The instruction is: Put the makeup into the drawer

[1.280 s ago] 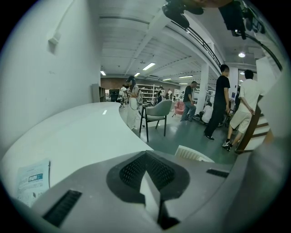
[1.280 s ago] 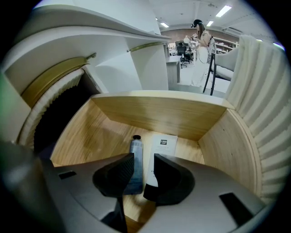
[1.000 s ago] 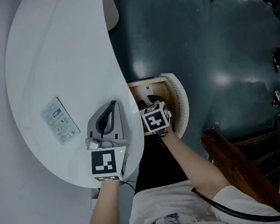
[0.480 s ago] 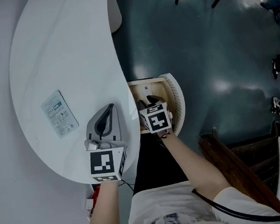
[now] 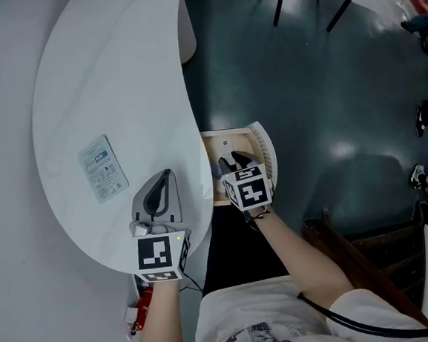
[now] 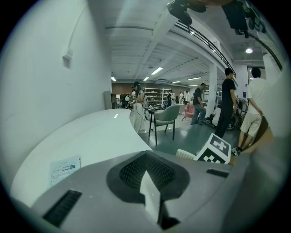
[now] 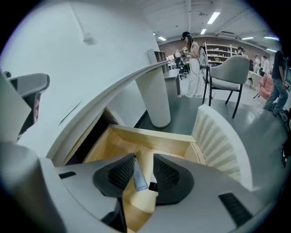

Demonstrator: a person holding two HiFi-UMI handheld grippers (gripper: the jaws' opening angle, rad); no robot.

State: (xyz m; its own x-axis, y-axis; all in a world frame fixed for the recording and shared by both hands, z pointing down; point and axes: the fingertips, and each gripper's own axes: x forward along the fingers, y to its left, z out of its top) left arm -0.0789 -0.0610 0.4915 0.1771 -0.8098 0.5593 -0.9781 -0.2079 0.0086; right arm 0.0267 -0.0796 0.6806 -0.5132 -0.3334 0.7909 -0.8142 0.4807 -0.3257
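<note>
Looks nearly done, with the makeup tube (image 7: 139,176) lying in the open drawer (image 7: 150,135) at mid-frame, right gripper (image 7: 144,158) half spread and empty above it, left gripper (image 6: 148,167) pinched closed on nothing (packet (image 5: 103,169) at left maybe next).

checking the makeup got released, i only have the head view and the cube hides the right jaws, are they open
Observer: Yes. In the right gripper view the right gripper has its jaws apart.
Operator: so where's the makeup
Observer: A tube shows in the gap. It is not pinched and seems to lie on the floor of the drawer.
Operator: anyone close by
Observer: No. The left gripper view shows people standing across the room, beyond a chair.
</note>
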